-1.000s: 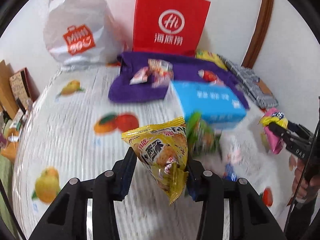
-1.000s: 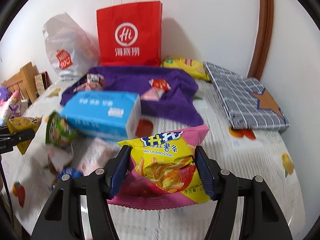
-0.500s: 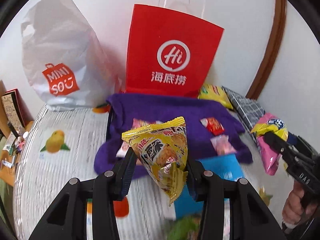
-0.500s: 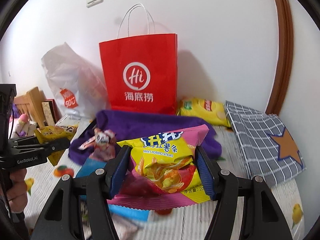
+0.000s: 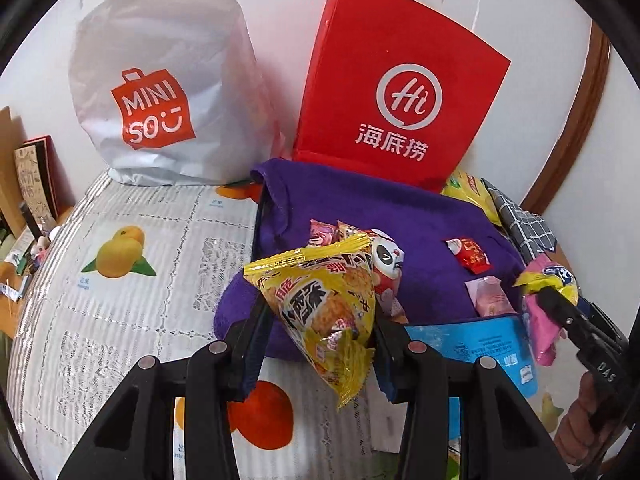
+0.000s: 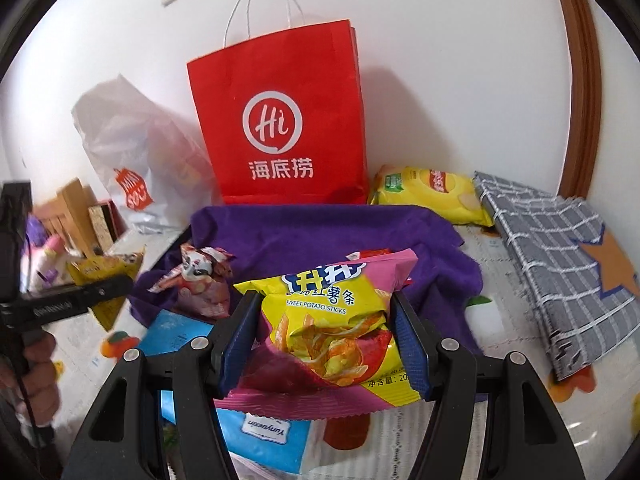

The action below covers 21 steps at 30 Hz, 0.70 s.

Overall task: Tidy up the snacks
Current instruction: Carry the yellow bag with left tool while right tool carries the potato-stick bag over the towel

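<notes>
My left gripper (image 5: 318, 320) is shut on a yellow triangular snack packet (image 5: 324, 304), held in the air over the near edge of a purple cloth (image 5: 360, 208). My right gripper (image 6: 326, 332) is shut on a pink and yellow sweet potato sticks bag (image 6: 336, 320), also above the purple cloth (image 6: 320, 232). Small wrapped snacks (image 5: 468, 254) lie on the cloth, with another cluster of them (image 6: 202, 276) at its left side. Each gripper shows in the other's view: the right one (image 5: 556, 300) at the right edge, the left one (image 6: 100, 284) at the left edge.
A red paper bag (image 6: 280, 120) and a white plastic bag (image 5: 160, 80) stand against the wall behind the cloth. A blue tissue pack (image 5: 472, 344) lies in front of it. A yellow chips bag (image 6: 432, 192) and grey checked fabric (image 6: 560, 260) lie right. Fruit-print tablecloth (image 5: 120, 280) covers the table.
Both grippers have carried their packets forward from the table's near side toward the purple cloth and the bags at the wall. Both grips are unchanged.
</notes>
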Available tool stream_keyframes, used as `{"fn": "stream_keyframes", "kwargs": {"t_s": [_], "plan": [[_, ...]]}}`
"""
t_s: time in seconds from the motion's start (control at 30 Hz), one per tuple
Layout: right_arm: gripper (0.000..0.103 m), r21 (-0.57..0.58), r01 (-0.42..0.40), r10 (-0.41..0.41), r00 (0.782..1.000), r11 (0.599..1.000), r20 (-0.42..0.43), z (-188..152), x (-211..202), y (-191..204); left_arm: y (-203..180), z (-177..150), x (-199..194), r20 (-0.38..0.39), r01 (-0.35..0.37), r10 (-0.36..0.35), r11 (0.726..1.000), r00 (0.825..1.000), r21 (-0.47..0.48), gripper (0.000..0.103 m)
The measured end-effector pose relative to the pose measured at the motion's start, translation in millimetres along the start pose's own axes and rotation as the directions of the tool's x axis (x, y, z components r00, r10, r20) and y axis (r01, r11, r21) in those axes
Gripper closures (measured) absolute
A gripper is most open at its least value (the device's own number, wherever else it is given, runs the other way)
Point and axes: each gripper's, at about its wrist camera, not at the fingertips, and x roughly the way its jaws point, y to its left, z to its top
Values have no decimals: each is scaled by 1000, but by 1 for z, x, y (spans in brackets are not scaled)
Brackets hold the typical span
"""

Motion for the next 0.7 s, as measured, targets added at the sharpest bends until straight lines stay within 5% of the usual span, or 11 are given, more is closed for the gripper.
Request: {"fn": "stream_keyframes", "kwargs": {"t_s": [0.2, 0.7], "plan": [[39, -24, 81, -80, 997, 996, 14, -6, 9, -2, 6, -1, 4, -18, 26, -26, 999, 999, -27, 59], [39, 5, 91, -91, 995, 996, 31, -7, 9, -9, -8, -7, 6, -27, 58, -57, 998, 998, 18, 59]]}}
